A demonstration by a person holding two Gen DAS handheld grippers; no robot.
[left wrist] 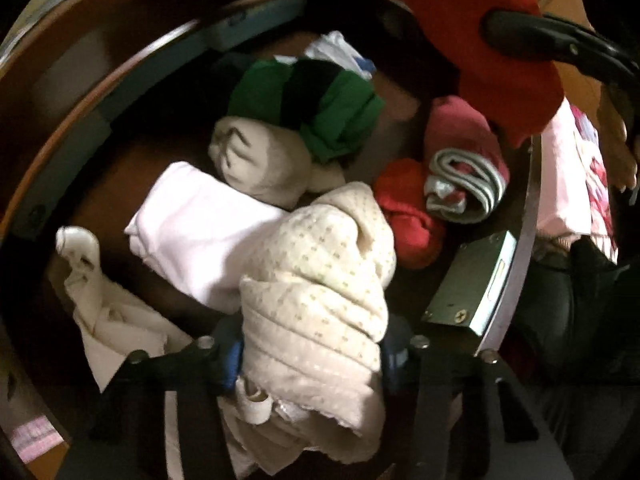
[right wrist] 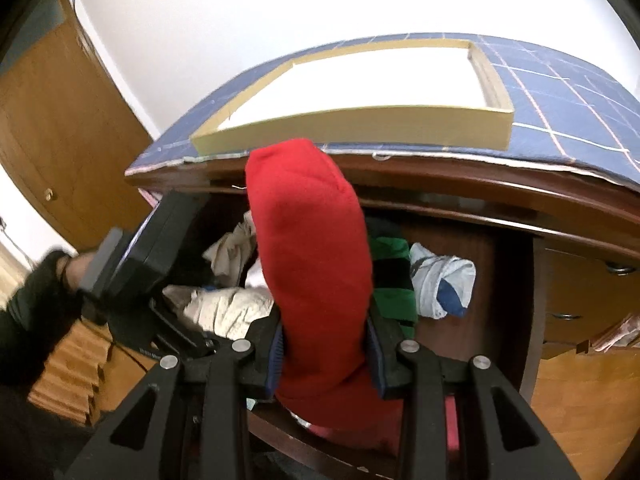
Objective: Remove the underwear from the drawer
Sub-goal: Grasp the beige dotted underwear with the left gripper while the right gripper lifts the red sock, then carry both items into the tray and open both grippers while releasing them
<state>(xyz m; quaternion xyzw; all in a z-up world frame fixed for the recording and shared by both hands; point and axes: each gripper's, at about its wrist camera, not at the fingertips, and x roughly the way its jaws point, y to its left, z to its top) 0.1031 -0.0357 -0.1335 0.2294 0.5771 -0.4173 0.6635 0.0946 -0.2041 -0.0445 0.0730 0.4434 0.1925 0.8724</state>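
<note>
Jaws of my left gripper (left wrist: 312, 354) pinch a cream dotted quilted garment (left wrist: 320, 280) inside the drawer (left wrist: 496, 276), crowded by a green-and-black striped roll (left wrist: 308, 100) and a pink folded piece (left wrist: 200, 232). Right gripper (right wrist: 326, 354) clamps a soft red underwear roll (right wrist: 308, 248) raised before the yellow-rimmed tray (right wrist: 360, 128).

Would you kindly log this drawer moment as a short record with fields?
left gripper: shut on a cream dotted garment, down in the drawer
right gripper: shut on a red garment, held above the open drawer
still in drawer: green and black striped roll, white folded garment, grey sock bundle, pink garment with grey band, small red roll
on dresser top: shallow tray on blue checked cloth
</note>
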